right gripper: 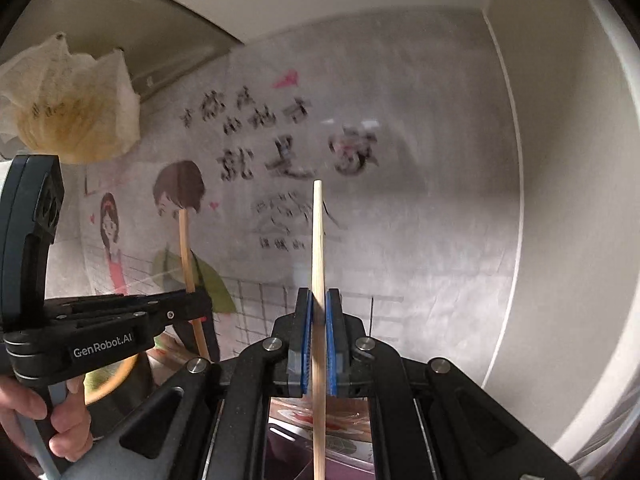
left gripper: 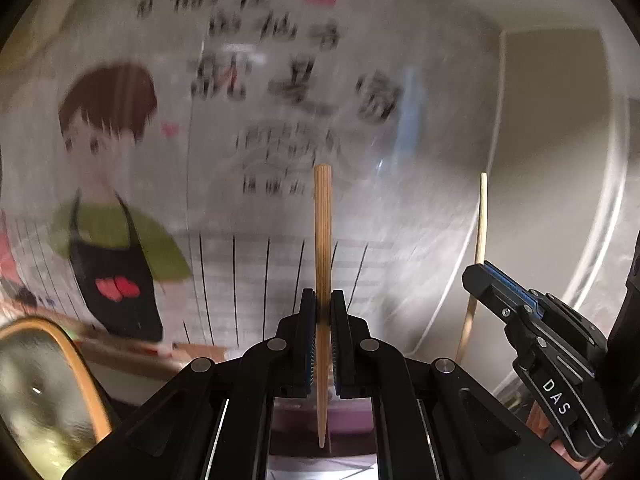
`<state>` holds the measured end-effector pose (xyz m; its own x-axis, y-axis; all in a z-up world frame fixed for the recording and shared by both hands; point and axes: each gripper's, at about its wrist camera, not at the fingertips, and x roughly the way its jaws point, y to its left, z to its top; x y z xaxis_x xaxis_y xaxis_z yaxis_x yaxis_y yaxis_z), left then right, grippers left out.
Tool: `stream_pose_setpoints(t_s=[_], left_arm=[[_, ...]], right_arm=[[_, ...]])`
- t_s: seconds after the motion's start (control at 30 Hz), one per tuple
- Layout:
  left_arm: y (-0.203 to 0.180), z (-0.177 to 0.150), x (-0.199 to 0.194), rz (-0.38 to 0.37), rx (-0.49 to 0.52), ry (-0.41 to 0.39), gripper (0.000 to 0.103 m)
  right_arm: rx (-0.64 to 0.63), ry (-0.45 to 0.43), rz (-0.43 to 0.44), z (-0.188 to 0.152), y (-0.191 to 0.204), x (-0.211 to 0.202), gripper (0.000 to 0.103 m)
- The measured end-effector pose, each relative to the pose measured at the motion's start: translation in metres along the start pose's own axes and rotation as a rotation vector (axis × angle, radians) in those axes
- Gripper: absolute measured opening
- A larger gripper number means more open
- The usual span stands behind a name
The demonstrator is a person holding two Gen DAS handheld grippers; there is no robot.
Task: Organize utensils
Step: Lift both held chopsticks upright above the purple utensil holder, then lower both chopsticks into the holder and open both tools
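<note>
Left tongs (left gripper: 322,312): clamped on a chopstick (left gripper: 322,240), the pads pressed flat on either side at lower centre of the left wrist view.
Right tongs (right gripper: 319,316): clamped likewise on a second chopstick (right gripper: 318,248), blue pads tight against it at lower centre of the right wrist view.
Where the sticks were: both in the air, one per hand, in front of a wall poster (left gripper: 280,92) with cartoon figures; no bench showed.
Long axis: each stick ran upright through its tongs, blunt end at mid frame, the thin end down past the jaws toward the bottom edge.
Side by side: in the left wrist view the other stick stood at right of frame, near; in the right wrist view the partner stick stood at left of frame, above a hand (right gripper: 48,420) on the handle.
Look: pale bamboo, slim, tapering; the left one showed fine lengthwise grooves.
Next, by my reckoning: bring the pair together and down into a holder, thin ends first; no holder showed.
</note>
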<state>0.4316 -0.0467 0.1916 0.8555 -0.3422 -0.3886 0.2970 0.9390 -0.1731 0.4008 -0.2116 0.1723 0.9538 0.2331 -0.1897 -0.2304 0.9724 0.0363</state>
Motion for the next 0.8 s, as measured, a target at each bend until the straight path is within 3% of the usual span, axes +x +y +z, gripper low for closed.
stream_pose_setpoints(t_s=[0.37, 0.6, 0.67, 0.73, 0.77, 0.8], left_arm=[[0.017, -0.075, 0.101, 0.096, -0.023, 0.176, 0.007], [0.03, -0.122, 0.131, 0.117, -0.071, 0.326, 0.009], [0.031, -0.131, 0.131, 0.119, -0.076, 0.361, 0.01], [0.033, -0.138, 0.128, 0.119, -0.089, 0.379, 0.013], [0.034, -0.142, 0.122, 0.12, -0.097, 0.383, 0.017], [0.033, -0.143, 0.117, 0.122, -0.101, 0.382, 0.024]], right_arm=[[0.01, 0.137, -0.032, -0.089, -0.015, 0.069, 0.006], [0.044, 0.325, -0.01, -0.153, -0.026, 0.092, 0.007], [0.061, 0.365, -0.01, -0.162, -0.029, 0.093, 0.016], [0.071, 0.392, -0.018, -0.169, -0.031, 0.089, 0.035], [0.076, 0.393, -0.026, -0.17, -0.032, 0.083, 0.045], [0.078, 0.388, -0.031, -0.172, -0.033, 0.077, 0.048]])
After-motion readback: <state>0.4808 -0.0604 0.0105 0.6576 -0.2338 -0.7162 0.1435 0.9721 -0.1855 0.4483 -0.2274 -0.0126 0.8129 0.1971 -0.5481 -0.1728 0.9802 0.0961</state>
